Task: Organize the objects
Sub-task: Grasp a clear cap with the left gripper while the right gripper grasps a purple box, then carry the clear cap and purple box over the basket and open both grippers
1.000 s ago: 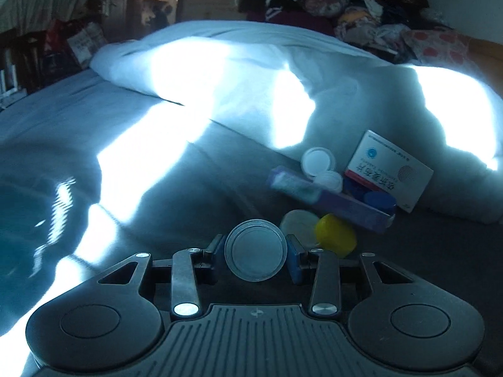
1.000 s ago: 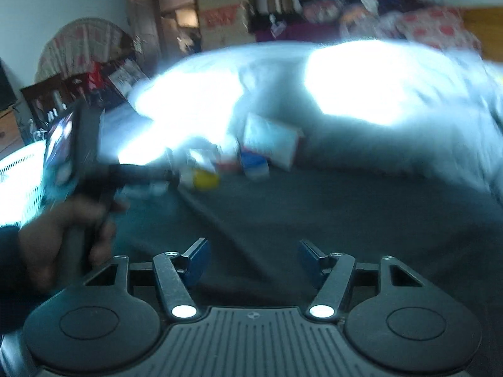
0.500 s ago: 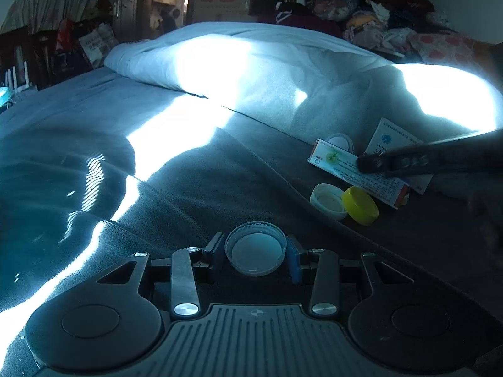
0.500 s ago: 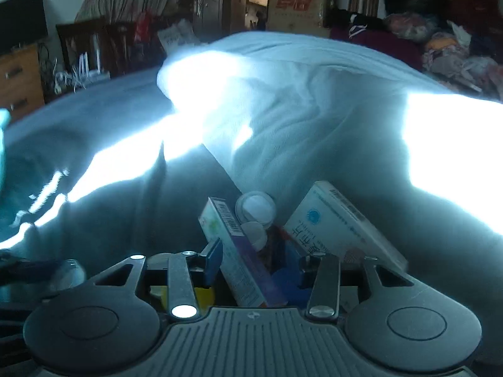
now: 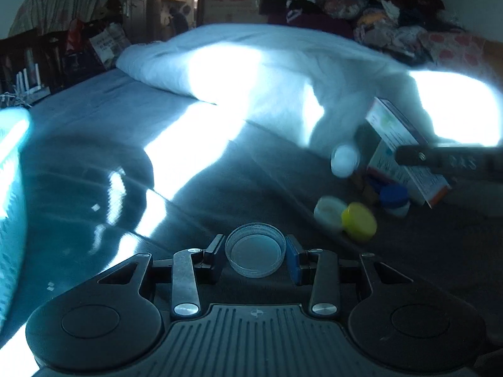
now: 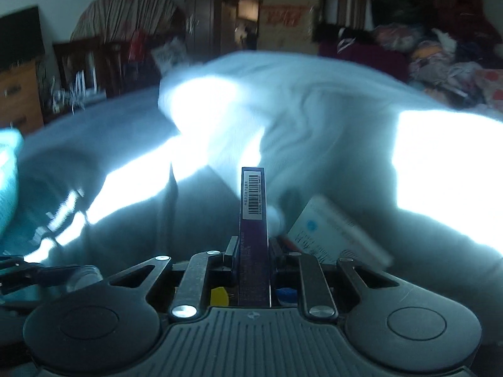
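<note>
The right gripper (image 6: pixel 253 251) is clamped on a slim purple carton (image 6: pixel 252 220), likely light and crushable, held across its narrow sides. The left gripper (image 5: pixel 255 251) pinches a clear plastic lid (image 5: pixel 255 249) by its rim; it looks rigid and slippery.

Five caps (image 5: pixel 255 250), two boxes (image 5: pixel 405 160), one bottle (image 5: pixel 344 161).

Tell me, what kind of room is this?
Most likely a bedroom. There is a wide bed with a rumpled white duvet on it, a pile of clothes behind, and a wooden dresser by the wall.
</note>
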The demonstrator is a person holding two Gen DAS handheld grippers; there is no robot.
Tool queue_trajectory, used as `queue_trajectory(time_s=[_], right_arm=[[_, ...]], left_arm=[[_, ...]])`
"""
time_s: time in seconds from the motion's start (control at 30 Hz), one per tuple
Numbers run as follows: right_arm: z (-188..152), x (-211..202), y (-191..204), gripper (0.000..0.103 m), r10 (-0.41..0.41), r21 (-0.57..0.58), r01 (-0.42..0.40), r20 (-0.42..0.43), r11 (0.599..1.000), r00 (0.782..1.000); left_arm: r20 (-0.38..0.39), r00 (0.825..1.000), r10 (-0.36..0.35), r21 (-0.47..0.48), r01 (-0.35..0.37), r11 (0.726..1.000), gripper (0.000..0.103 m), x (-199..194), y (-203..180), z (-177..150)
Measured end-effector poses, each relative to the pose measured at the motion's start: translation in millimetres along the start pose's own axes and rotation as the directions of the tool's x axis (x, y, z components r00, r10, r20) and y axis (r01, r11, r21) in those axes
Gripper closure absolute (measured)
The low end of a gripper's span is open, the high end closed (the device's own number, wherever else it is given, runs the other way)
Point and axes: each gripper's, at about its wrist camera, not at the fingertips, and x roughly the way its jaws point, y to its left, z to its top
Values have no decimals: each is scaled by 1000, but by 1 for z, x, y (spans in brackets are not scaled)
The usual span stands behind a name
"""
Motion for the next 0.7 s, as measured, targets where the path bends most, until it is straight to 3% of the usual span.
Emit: queue_trajectory(time_s=[0.23,0.37,0.5,0.6,0.7], right_arm=[[65,-80,18,84,27,6,-28,131,1000,991],[115,-125,50,84,82,-31,-77,216,997,973],[162,-156,97,83,167,-77,-152,270,985,948],[189,-168,138,83,230,-104,-208,279,973,932],[207,-171,177,83,294,-115,-273,260,955,920]], left_arm=[[177,982,71,-30,-67,997,63,-99,27,72],[255,945,206,-59,-197,979,63,-154,67,115],[289,897,335,-119,-314,942,63,-201,114,142],[280,870,406,-166,-372,913,63,-225,147,150],[248,857,452,-206,-410,889,63,-237,178,150]])
